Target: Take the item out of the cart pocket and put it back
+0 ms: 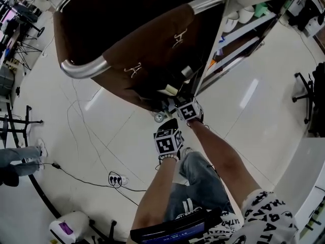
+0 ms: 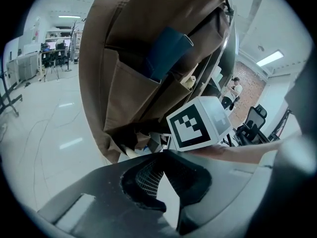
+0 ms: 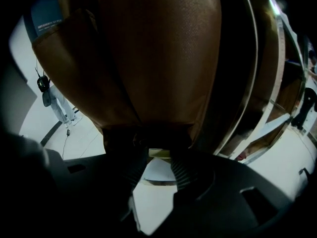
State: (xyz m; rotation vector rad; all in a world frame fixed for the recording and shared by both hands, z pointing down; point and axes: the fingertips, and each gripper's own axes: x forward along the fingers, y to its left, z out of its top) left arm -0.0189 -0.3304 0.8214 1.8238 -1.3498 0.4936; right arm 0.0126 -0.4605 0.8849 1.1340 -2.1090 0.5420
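Note:
A brown fabric cart bag (image 1: 127, 29) hangs on a chrome frame (image 1: 84, 70), with pockets along its lower side. My right gripper (image 1: 175, 94) reaches up into the lowest pocket (image 3: 148, 133). Its ribbed pads (image 3: 182, 171) press on both sides of a pale flat item (image 3: 158, 170) with a yellowish top edge, at the pocket mouth. That item shows in the head view as a pale patch (image 1: 170, 89). My left gripper (image 1: 170, 128) hangs just below and behind the right one. It is shut (image 2: 161, 157) and holds nothing. It looks at the right gripper's marker cube (image 2: 198, 123).
A blue item (image 2: 166, 51) sticks out of a higher pocket. A caster (image 1: 159, 117) is under the bag. Cart shelves (image 1: 244, 29) with goods stand to the right. Cables (image 1: 81, 131) and a power strip (image 1: 117, 179) lie on the floor. An office chair (image 1: 310, 95) stands far right.

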